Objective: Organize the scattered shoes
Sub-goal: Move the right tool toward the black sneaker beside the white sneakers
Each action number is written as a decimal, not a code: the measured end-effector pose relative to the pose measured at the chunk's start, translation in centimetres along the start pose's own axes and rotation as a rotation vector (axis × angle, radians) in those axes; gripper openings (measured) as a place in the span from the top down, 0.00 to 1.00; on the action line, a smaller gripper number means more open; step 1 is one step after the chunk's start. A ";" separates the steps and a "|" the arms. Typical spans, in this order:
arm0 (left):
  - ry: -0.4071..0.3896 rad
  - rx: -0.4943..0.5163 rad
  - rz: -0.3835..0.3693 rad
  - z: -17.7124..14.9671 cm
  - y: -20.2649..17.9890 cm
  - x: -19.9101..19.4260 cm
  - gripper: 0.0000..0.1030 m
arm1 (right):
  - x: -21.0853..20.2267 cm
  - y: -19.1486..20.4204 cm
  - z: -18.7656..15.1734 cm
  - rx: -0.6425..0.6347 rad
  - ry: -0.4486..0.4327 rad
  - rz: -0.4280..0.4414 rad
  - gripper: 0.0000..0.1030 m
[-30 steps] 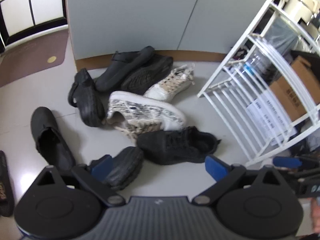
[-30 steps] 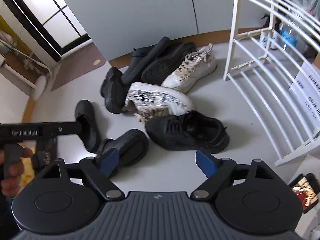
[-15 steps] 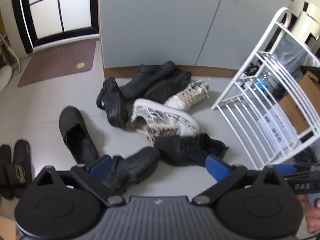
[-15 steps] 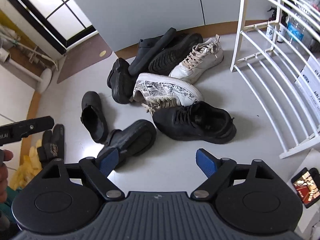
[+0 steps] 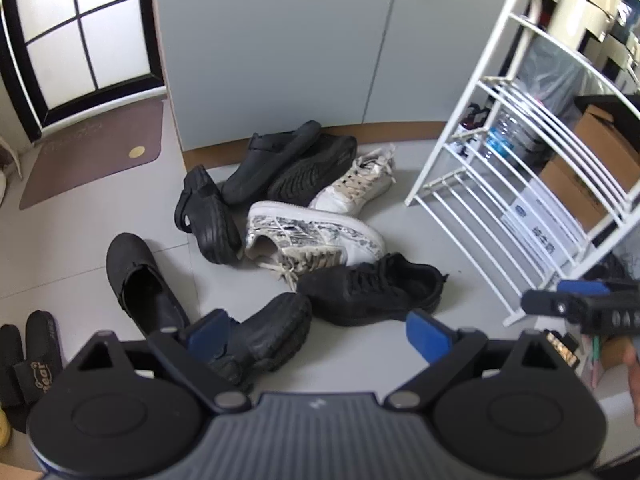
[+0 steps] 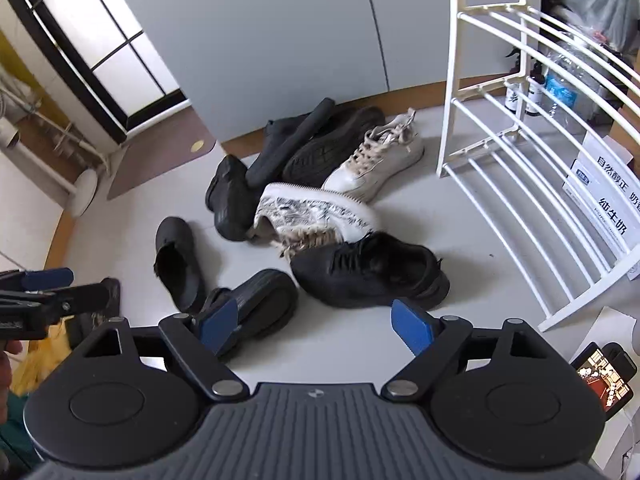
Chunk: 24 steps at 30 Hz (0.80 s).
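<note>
Where the grey floor (image 5: 472, 236) meets the pale cabinet (image 5: 280, 40), a white wire shoe rack (image 5: 520, 184) stands empty at right, well apart from the heap of shoes. In the heap, a black lace-up sneaker (image 5: 372, 290) lies nearest, touching a patterned white sneaker (image 5: 316, 232) on its side; a cream sneaker (image 5: 356, 192) and black clogs (image 5: 276, 160) lie behind. Left gripper (image 5: 316, 330): jaws wide, closing slightly, nothing between them. Right gripper (image 6: 316, 324): jaws wide, holding nothing
</note>
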<state>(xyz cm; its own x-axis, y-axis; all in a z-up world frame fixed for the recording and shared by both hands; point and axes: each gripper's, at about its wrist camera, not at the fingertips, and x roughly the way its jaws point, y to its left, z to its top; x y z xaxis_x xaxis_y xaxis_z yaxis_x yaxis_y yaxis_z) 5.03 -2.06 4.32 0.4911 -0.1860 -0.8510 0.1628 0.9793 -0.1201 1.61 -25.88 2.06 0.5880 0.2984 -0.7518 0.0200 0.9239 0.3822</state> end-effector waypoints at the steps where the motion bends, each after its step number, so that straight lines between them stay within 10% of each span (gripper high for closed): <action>1: 0.000 -0.011 -0.008 0.1 0.2 0.4 0.08 | 0.1 0.3 0.0 -0.015 -0.009 -0.006 0.14; 8: 0.016 -0.129 -0.038 0.1 0.7 2.7 0.08 | 2.4 1.0 0.4 -0.038 0.001 -0.041 0.14; 24: 0.128 -0.046 -0.019 -1.3 -1.8 8.0 0.08 | 5.0 -2.7 0.4 0.078 0.103 -0.058 0.14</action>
<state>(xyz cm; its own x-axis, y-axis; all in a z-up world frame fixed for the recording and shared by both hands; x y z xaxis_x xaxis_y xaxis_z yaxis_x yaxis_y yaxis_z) 7.55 -5.21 -2.94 0.3744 -0.1957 -0.9064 0.1304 0.9789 -0.1575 4.78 -27.02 -2.52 0.4979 0.2718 -0.8235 0.1166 0.9200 0.3741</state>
